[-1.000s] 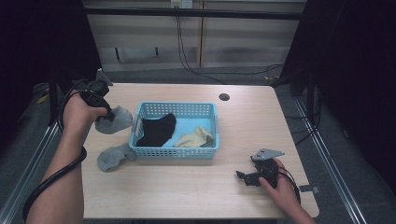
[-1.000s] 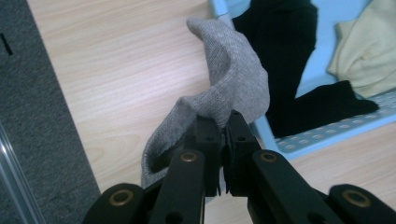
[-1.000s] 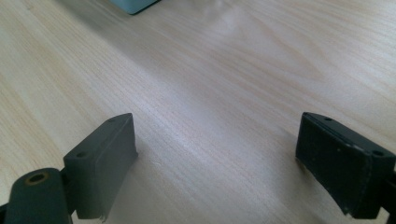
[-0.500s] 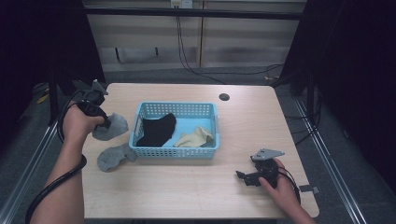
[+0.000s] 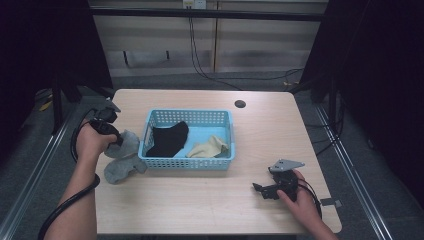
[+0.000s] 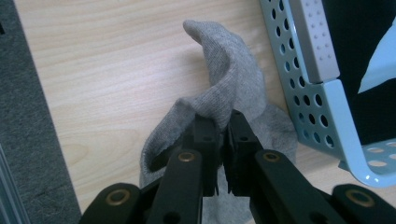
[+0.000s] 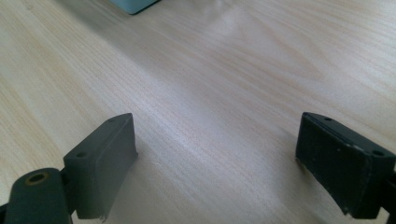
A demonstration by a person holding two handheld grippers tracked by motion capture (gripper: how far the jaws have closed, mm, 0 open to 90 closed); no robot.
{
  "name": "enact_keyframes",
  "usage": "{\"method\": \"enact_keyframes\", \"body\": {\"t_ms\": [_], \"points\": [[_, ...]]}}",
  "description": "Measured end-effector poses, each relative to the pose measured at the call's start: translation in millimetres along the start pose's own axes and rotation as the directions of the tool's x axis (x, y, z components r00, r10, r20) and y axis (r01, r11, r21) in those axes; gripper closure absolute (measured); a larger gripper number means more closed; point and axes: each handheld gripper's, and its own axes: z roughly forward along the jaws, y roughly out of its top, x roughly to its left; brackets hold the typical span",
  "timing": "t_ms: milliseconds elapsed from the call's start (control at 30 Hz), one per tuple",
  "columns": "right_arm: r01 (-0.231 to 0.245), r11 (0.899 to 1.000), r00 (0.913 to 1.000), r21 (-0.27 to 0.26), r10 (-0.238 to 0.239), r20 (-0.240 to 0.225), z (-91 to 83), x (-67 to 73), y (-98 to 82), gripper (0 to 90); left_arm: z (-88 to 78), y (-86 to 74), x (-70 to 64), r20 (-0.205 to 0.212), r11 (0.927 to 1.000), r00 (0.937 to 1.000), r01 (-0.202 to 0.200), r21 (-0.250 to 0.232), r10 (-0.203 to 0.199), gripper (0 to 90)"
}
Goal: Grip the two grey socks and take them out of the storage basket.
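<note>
My left gripper (image 5: 119,141) is shut on a grey sock (image 5: 129,142), which droops onto the table just left of the blue basket (image 5: 190,164). In the left gripper view the jaws (image 6: 223,126) pinch a fold of that sock (image 6: 229,79) beside the basket's perforated wall (image 6: 299,98). A second grey sock (image 5: 120,170) lies on the table right below it. Inside the basket are a black sock (image 5: 167,140) and a beige sock (image 5: 207,148). My right gripper (image 5: 260,190) rests on the table at the front right, open (image 7: 217,158) with bare wood between its jaws.
The wooden table (image 5: 280,135) has a small dark round hole (image 5: 240,104) behind the basket. Its left edge (image 5: 100,145) runs close by my left hand. Dark floor and metal rails surround the table.
My left hand has come down with the grey sock, from above the table's left side to the tabletop beside the basket. The right gripper has stayed put.
</note>
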Motion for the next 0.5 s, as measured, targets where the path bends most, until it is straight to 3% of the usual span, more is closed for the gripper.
{"method": "enact_keyframes", "body": {"t_ms": [300,500], "points": [[0.0,1.0,1.0,0.0,0.0,0.0,0.0,0.0,0.0,11.6,13.0,-1.1,-2.9,0.001,1.0,1.0,-0.002,0.006,0.002,84.0],[0.0,1.0,1.0,0.0,0.0,0.0,0.0,0.0,0.0,11.6,16.3,-2.1,-3.1,0.005,1.0,1.0,-0.007,0.002,0.007,78.5]]}}
